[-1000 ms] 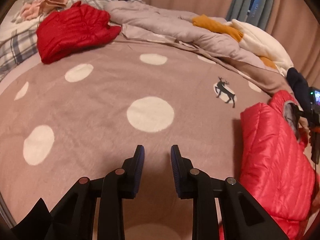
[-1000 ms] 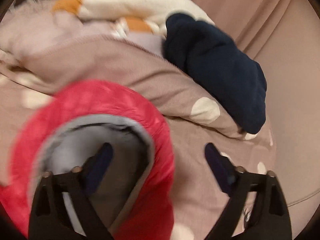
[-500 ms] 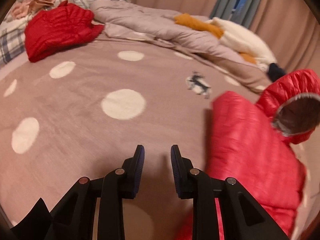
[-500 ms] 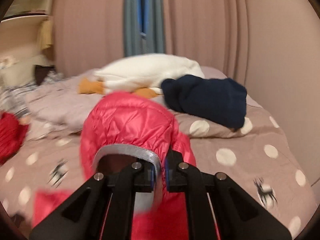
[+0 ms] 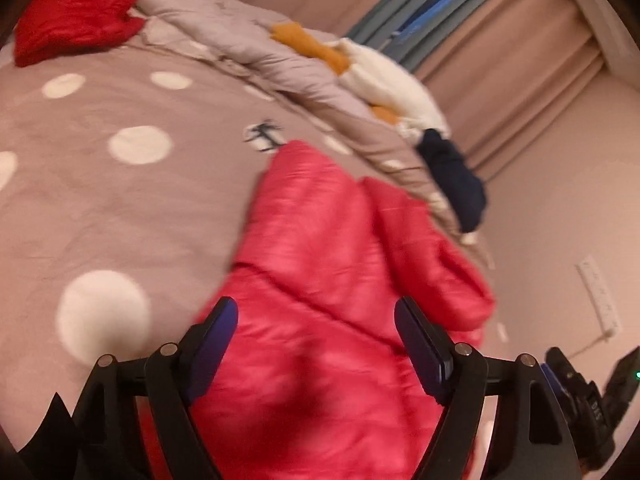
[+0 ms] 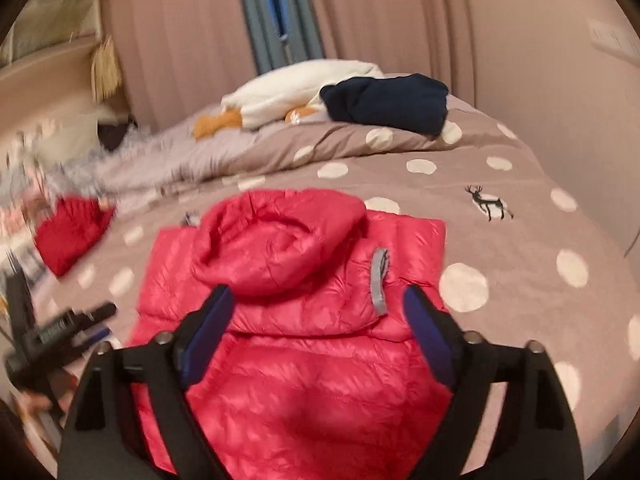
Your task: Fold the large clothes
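Spotted bedspread [image 6: 520, 240] carries a folded red jacket [image 6: 312, 320]; each hand-held gripper, left [image 5: 316, 340] and right [image 6: 320, 324], is opening, empty.

Left gripper [image 5: 316, 320]: black angular frame, two fingers w/ dark blue pads [image 5: 218, 324], round silver screws at finger pivots, jagged black edge lower left of frame. Right gripper [image 6: 318, 322]: same build, black linkage arms, blue pads [image 6: 208, 328], silver screws. In left wrist view, lower right: other gripper's black body, blue strip, small green light, white lettering too blurred to read.
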